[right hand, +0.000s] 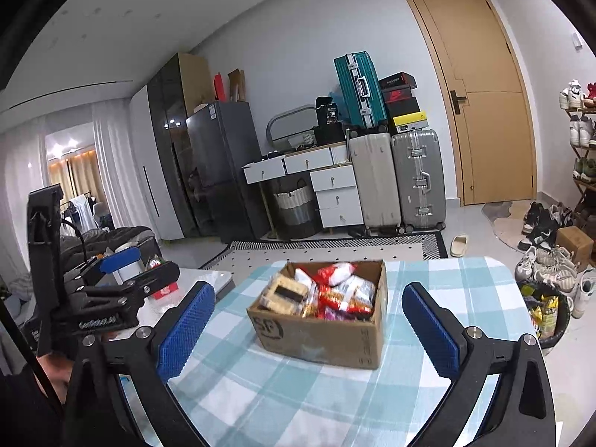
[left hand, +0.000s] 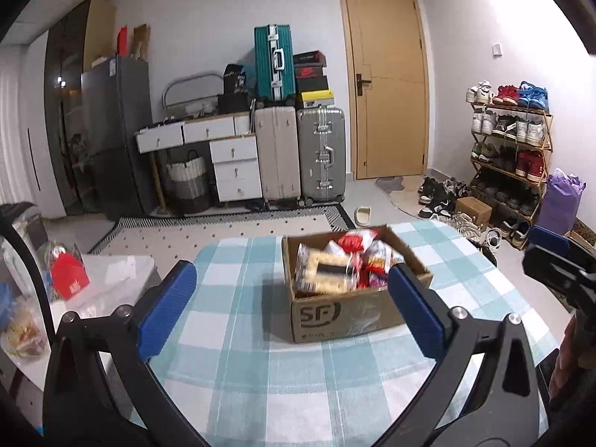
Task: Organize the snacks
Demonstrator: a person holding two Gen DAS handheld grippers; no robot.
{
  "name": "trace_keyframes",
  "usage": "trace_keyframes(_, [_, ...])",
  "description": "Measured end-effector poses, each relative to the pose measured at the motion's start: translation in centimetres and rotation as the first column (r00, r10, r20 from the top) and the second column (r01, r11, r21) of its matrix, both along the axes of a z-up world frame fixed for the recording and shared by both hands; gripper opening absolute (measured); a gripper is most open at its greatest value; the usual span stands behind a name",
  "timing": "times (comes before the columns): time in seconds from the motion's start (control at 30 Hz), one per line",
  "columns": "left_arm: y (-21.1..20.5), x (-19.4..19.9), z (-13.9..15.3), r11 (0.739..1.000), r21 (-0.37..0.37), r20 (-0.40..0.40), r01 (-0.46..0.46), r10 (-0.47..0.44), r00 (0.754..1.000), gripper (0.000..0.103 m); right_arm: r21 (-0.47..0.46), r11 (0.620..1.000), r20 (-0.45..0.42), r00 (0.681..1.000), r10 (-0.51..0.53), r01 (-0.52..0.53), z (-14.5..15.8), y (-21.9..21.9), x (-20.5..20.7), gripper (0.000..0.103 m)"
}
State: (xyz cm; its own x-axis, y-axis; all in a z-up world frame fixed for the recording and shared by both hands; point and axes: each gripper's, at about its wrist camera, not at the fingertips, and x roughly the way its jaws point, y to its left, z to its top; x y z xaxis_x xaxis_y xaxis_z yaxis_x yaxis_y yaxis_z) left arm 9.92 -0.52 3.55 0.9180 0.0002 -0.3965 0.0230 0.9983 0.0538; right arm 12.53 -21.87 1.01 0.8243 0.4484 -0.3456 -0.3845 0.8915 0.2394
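A brown cardboard box [left hand: 346,313] marked "SF" stands on the table with the blue-and-white checked cloth [left hand: 260,354]. It is full of packaged snacks [left hand: 335,264] in red, white and beige wrappers. It also shows in the right wrist view [right hand: 324,335], with the snacks [right hand: 327,290] heaped inside. My left gripper [left hand: 292,285] is open and empty, held above the table just in front of the box. My right gripper [right hand: 309,303] is open and empty, also in front of the box. Each gripper shows at the edge of the other's view: the right one [left hand: 558,260], the left one [right hand: 111,279].
A white side table [left hand: 111,272] with a red packet [left hand: 69,279] stands left of the checked table. A bin with snack bags [right hand: 547,313] sits on the floor to the right. Suitcases [left hand: 301,156], drawers, a fridge and a shoe rack [left hand: 510,149] line the far wall.
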Motion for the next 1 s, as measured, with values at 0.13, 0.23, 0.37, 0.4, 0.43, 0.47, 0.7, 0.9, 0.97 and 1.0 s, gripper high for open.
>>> trace_keyframes(0.13, [1.3, 0.1, -2.5, 0.999, -0.031, 0.000, -0.027, 0.027, 1.000, 0.103, -0.024, 1.000, 0.001, 1.000, -0.010, 0.010, -1.9, 0.2, -0.6, 0.102])
trace_keyframes(0.23, [2.0, 0.5, -4.4, 0.998, -0.031, 0.007, -0.057, 0.058, 0.998, 0.103, -0.045, 0.999, 0.016, 1.000, -0.019, 0.019, -3.4, 0.3, -1.2, 0.102])
trace_keyframes(0.37, [2.6, 1.5, -7.2, 0.996, -0.037, -0.027, -0.080, 0.079, 0.997, 0.103, -0.079, 0.996, 0.027, 0.999, -0.029, 0.032, -5.4, 0.7, -1.5, 0.102])
trace_keyframes(0.4, [2.7, 1.8, -7.8, 0.996, -0.039, -0.032, -0.082, 0.081, 0.996, 0.103, -0.081, 0.996, 0.027, 0.999, -0.029, 0.031, -6.1, 0.6, -1.6, 0.102])
trace_keyframes(0.43, [2.8, 1.9, -8.5, 0.995, -0.038, -0.039, -0.087, 0.086, 0.996, 0.103, -0.082, 0.996, 0.024, 0.999, -0.028, 0.030, -6.6, 0.7, -1.7, 0.102])
trace_keyframes(0.47, [2.8, 2.1, -9.1, 0.995, -0.036, -0.043, -0.092, 0.090, 0.995, 0.103, -0.083, 0.996, 0.021, 0.999, -0.028, 0.029, -7.1, 0.7, -1.8, 0.102])
trace_keyframes(0.7, [3.0, 2.4, -12.9, 0.995, -0.021, -0.069, -0.099, 0.098, 0.993, 0.103, -0.079, 0.996, -0.018, 0.999, -0.038, 0.036, -10.6, 0.3, -1.8, 0.102])
trace_keyframes(0.9, [3.2, 2.0, -15.0, 0.994, -0.030, -0.054, -0.102, 0.100, 0.994, 0.103, -0.075, 0.996, -0.033, 0.998, -0.048, 0.046, -12.2, 0.0, -1.2, 0.102])
trace_keyframes(0.97, [3.2, 1.9, -15.6, 0.995, -0.043, -0.052, -0.094, 0.091, 0.994, 0.103, -0.075, 0.996, -0.035, 0.998, -0.053, 0.050, -12.8, 0.0, -1.1, 0.102])
trace_keyframes(1.0, [3.2, 1.7, -15.5, 0.995, -0.045, -0.050, -0.092, 0.090, 0.995, 0.103, -0.075, 0.996, -0.036, 0.998, -0.053, 0.050, -12.8, 0.0, -1.1, 0.102])
